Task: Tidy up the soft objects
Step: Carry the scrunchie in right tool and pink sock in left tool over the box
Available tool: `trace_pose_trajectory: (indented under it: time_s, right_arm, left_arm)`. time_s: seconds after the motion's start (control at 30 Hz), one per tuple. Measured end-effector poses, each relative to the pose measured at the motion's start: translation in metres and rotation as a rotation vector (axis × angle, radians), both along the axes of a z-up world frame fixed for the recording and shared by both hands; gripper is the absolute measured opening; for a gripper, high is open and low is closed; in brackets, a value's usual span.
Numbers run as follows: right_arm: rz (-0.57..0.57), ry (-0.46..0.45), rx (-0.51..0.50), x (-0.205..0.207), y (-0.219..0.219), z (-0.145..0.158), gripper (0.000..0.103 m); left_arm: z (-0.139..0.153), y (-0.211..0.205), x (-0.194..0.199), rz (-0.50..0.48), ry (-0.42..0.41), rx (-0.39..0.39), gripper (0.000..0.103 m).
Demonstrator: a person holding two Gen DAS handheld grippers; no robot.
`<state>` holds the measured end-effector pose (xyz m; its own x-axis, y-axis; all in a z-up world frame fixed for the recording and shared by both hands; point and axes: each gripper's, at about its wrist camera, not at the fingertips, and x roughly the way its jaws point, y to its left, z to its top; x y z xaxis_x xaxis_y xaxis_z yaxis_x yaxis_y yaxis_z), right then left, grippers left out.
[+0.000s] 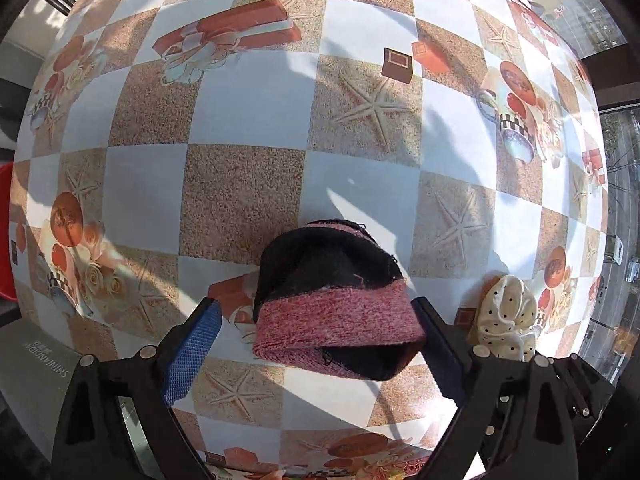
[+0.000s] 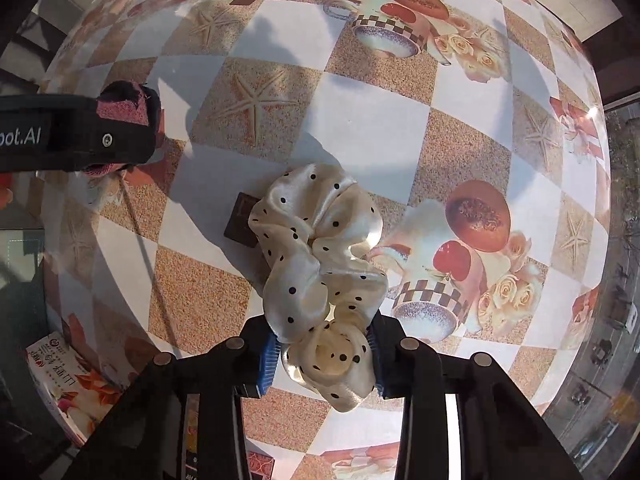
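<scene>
The right gripper (image 2: 324, 354) pinches the cream dotted scrunchie (image 2: 320, 252) on the tabletop (image 2: 376, 120), ready for lifting. Just left, the left gripper (image 1: 320, 344) straddles the pink-and-black knit band (image 1: 332, 304), jaws spread, likely to take it too.

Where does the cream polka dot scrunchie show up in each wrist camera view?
Left wrist: scrunchie at lower right, beyond the right finger of the left gripper.
Right wrist: scrunchie at centre, its near end pinched in the right gripper.
Shared landmark: the pink and black knit piece.
</scene>
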<state>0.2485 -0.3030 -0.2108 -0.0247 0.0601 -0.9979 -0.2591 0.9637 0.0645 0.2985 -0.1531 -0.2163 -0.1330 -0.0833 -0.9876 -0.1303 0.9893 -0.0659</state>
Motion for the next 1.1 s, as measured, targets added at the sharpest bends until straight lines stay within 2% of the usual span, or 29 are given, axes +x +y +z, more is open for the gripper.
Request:
trace_pose_trajectory:
  time_s: [0.07,0.1,0.13,0.17,0.23,0.3,0.37,0.57,0.7,0.87,1.1]
  right_arm:
    - [-0.045,0.019,0.057,0.002,-0.011,0.002,0.033]
    - [-0.061,0.017,0.073,0.002,-0.017,0.004,0.033]
    - [-0.076,0.011,0.09,0.001,-0.022,0.008,0.033]
    - [-0.088,0.005,0.105,0.0,-0.03,0.012,0.033]
    - [-0.111,-0.008,0.136,0.001,-0.045,0.023,0.033]
    - [-0.127,-0.021,0.155,0.0,-0.054,0.033,0.033]
    - [-0.143,-0.03,0.176,-0.004,-0.061,0.046,0.033]
    - [-0.177,-0.082,0.234,-0.024,-0.063,0.097,0.033]
    - [-0.172,-0.132,0.259,-0.044,-0.029,0.136,0.033]
    - [-0.169,-0.173,0.296,-0.074,0.002,0.172,0.033]
    - [-0.093,-0.159,0.347,-0.116,0.081,0.192,0.033]
  left_arm:
    - [-0.004,0.0,-0.002,-0.003,0.022,0.021,0.058]
    - [-0.003,0.0,-0.004,-0.013,0.017,0.04,0.054]
    - [-0.001,0.001,-0.005,-0.025,0.0,0.024,0.033]
    - [0.002,0.001,-0.007,-0.035,-0.005,0.003,0.027]
    - [0.01,0.002,-0.012,-0.052,-0.026,-0.019,0.025]
    - [0.025,-0.001,-0.021,-0.1,-0.08,-0.004,0.025]
    - [0.042,-0.004,-0.033,-0.144,-0.127,0.016,0.025]
    - [0.103,0.002,-0.085,-0.206,-0.232,0.003,0.025]
    - [0.14,0.013,-0.113,-0.22,-0.274,-0.019,0.025]
    - [0.167,0.038,-0.154,-0.222,-0.312,-0.003,0.025]
    - [0.187,0.103,-0.216,-0.176,-0.328,0.046,0.025]
